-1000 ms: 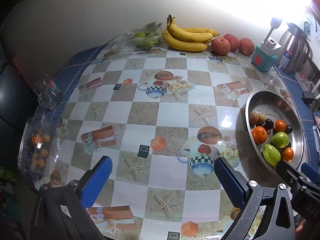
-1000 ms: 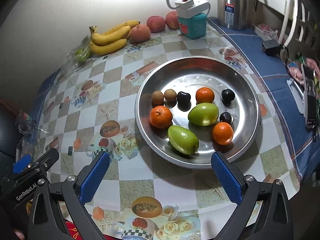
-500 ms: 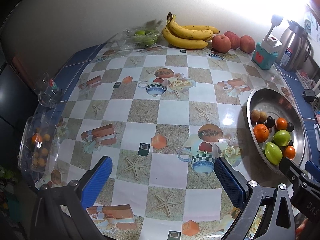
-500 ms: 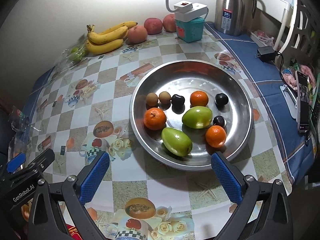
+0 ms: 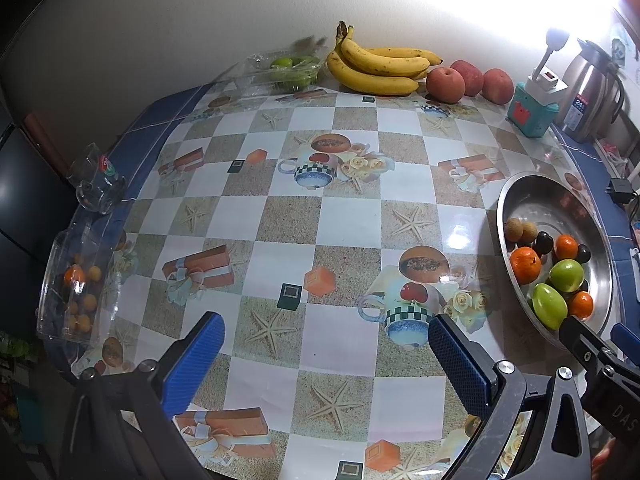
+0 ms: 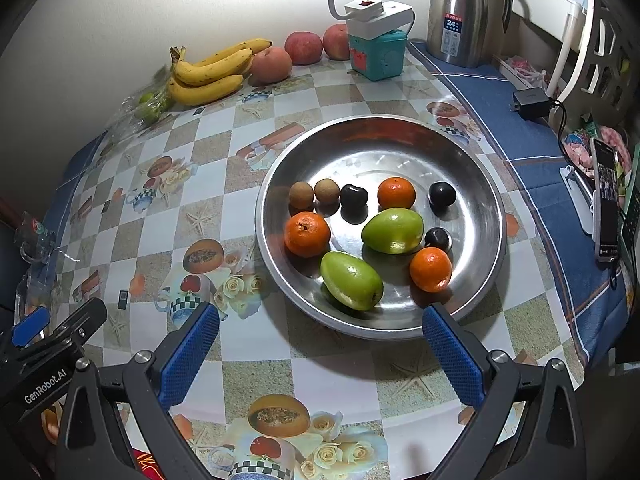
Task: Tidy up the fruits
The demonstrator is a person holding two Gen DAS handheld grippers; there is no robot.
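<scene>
With both the right gripper (image 6: 320, 354) and left gripper (image 5: 326, 360) empty, fingers apart, short of the steel bowl (image 6: 486, 216), lower the right squarely over the bowl's nearest green fruit (image 6: 351, 280), avoiding the adjacent oranges.

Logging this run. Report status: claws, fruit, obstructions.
Left claw open, empty, over bare tablecloth. Right claw open, empty, at near rim of steel bowl. Bowl holds oranges, green mangoes, small dark and brown fruit. Nothing between right claw and bowl.
</scene>
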